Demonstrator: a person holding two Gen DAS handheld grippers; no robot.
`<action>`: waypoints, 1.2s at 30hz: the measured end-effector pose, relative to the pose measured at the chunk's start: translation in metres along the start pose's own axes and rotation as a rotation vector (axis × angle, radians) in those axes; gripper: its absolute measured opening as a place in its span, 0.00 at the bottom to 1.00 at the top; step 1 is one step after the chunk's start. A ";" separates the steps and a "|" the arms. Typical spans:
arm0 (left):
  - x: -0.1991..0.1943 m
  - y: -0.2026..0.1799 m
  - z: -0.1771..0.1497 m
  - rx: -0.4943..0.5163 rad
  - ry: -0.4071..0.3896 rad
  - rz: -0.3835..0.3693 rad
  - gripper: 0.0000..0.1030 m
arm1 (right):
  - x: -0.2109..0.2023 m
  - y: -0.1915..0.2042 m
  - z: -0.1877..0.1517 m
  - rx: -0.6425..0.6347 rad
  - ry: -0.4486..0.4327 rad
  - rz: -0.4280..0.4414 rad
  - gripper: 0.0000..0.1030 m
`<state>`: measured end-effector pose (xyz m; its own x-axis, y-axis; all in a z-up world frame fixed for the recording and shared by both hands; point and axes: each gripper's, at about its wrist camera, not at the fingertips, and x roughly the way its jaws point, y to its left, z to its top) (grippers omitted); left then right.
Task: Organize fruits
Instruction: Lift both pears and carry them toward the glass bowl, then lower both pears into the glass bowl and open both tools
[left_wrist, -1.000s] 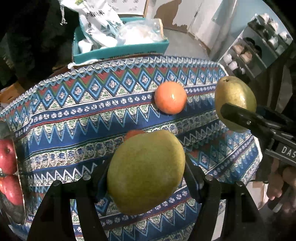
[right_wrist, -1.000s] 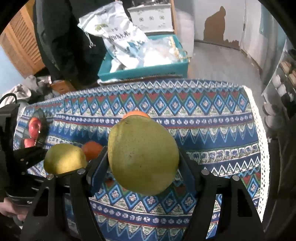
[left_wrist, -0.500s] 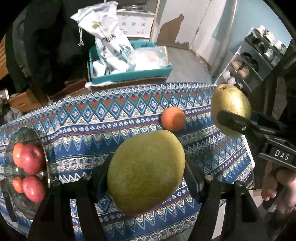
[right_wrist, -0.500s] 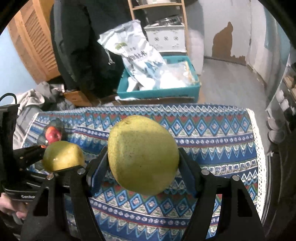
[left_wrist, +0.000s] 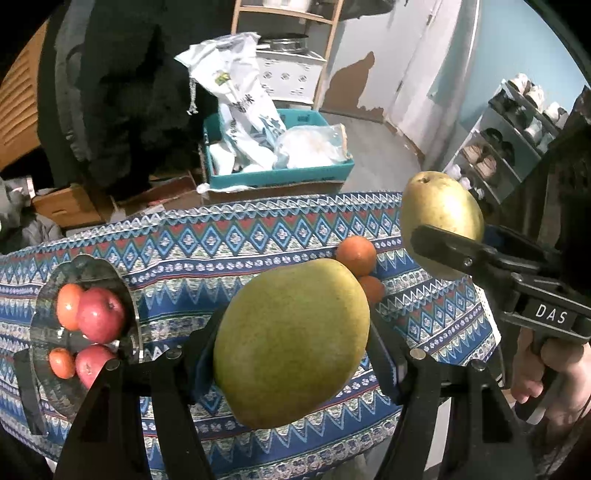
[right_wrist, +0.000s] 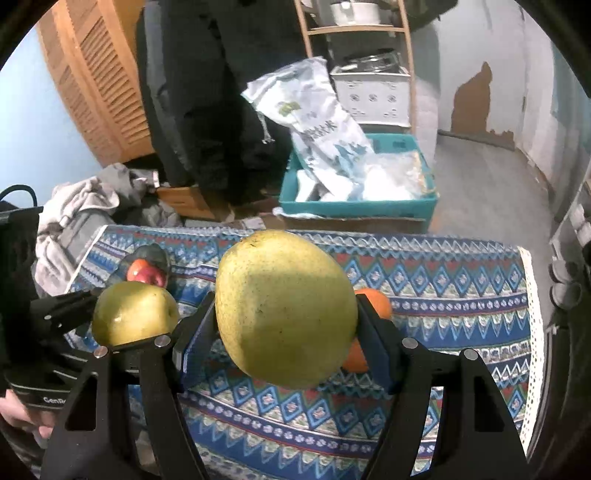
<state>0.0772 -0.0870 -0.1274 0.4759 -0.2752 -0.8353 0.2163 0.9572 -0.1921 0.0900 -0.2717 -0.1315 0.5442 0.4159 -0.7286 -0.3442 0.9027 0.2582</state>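
Two pears (left_wrist: 291, 343) (left_wrist: 441, 218), two red apples (left_wrist: 100, 314) (left_wrist: 92, 363), four oranges (left_wrist: 356, 250) (left_wrist: 371, 288) (left_wrist: 68, 305) (left_wrist: 62, 362), one glass plate (left_wrist: 86, 267).

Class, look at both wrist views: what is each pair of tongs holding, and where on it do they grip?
Each holds a pear by its two opposite sides: the left tongs one pear, the right tongs another pear.

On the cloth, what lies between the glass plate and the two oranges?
Nothing: bare patterned tablecloth separates the glass plate from the oranges, in the left wrist view.
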 end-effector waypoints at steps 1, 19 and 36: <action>-0.003 0.003 -0.001 -0.002 -0.005 0.006 0.69 | 0.000 0.004 0.001 -0.002 -0.002 0.008 0.70; -0.044 0.070 -0.010 -0.101 -0.071 0.067 0.69 | 0.025 0.082 0.024 -0.095 0.015 0.085 0.70; -0.075 0.140 -0.022 -0.209 -0.117 0.132 0.70 | 0.058 0.155 0.040 -0.185 0.055 0.139 0.70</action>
<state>0.0535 0.0696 -0.1033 0.5864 -0.1437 -0.7972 -0.0290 0.9798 -0.1979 0.0987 -0.1031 -0.1080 0.4410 0.5233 -0.7292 -0.5500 0.7996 0.2412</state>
